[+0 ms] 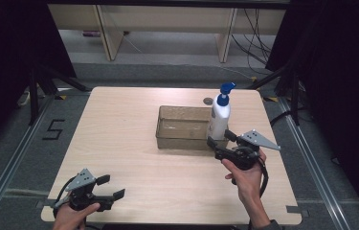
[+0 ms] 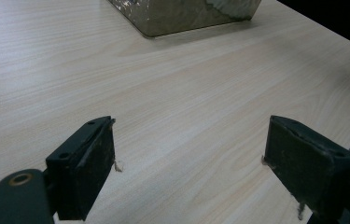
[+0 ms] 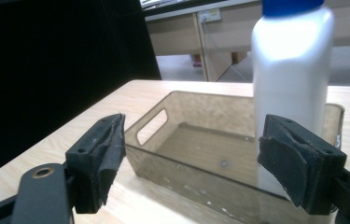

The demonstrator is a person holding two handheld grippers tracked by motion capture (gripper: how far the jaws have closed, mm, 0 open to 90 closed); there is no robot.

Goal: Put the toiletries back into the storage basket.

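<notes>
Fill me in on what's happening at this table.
A person holds a gripper in each hand at a wooden table. The right gripper has its jaws open at the near wall of a clear plastic bin, close to a white pump bottle with a blue top that stands inside the bin's right end. It is not gripping anything. The left gripper sits near the table's front left corner, jaws open over bare wood.

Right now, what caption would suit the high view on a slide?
Right tool open beside a white pump bottle standing in a clear bin; left tool idle.
</notes>
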